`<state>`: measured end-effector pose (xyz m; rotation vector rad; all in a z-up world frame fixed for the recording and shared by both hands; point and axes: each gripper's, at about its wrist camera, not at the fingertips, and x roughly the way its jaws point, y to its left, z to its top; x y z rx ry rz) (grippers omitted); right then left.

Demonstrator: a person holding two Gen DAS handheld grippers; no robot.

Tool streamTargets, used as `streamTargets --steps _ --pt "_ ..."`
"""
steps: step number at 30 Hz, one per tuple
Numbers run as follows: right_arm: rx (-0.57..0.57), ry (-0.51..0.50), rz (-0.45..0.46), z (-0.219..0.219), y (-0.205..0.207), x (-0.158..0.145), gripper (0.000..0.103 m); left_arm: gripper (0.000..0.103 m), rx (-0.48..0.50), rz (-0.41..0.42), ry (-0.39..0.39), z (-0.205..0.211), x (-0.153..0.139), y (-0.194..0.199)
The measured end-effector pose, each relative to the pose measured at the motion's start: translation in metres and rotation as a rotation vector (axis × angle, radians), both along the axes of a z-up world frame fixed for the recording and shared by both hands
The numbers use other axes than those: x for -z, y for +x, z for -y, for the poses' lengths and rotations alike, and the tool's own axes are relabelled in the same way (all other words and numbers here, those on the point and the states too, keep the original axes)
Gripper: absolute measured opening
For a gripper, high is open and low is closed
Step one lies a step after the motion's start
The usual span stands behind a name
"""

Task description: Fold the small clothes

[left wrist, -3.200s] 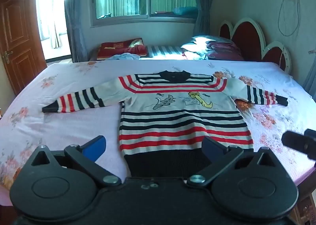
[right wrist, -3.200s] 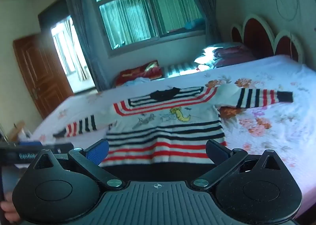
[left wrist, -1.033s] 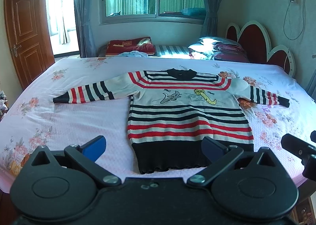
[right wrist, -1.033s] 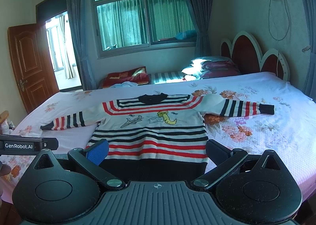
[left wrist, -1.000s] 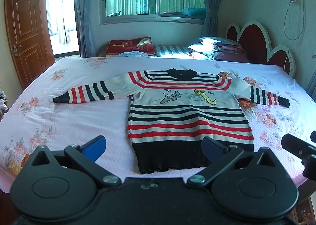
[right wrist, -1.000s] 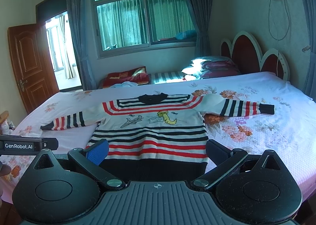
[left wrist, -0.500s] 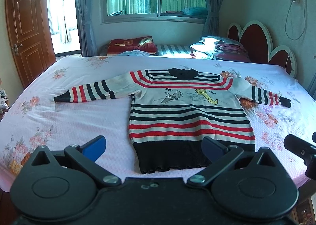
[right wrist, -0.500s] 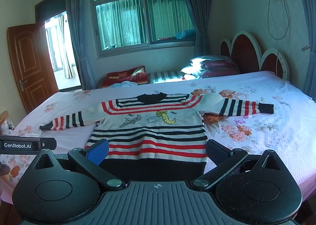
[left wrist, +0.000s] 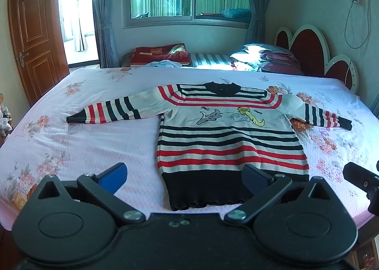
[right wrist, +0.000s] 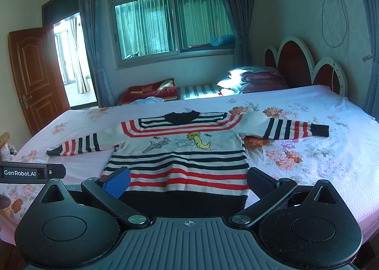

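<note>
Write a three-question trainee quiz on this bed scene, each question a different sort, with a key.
1. True or false: the striped sweater lies flat on the bed with both sleeves spread out.
2. Multiple choice: the jaws of the left gripper are A) shut on the hem, B) open and holding nothing, C) out of view.
3. Fill the gap: the sweater's collar and hem band are both ____.

Key: 1 true; 2 B; 3 black.
</note>
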<state>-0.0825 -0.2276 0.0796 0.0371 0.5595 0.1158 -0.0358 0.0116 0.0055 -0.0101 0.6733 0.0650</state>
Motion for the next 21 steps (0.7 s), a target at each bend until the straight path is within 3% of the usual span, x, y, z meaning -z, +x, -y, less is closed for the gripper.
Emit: streamTargets --steps 21 --pt "0.032 -0.013 -0.019 0.010 0.026 0.010 0.103 0.103 -0.029 -0.031 -0.008 -0.006 0.010 0.028"
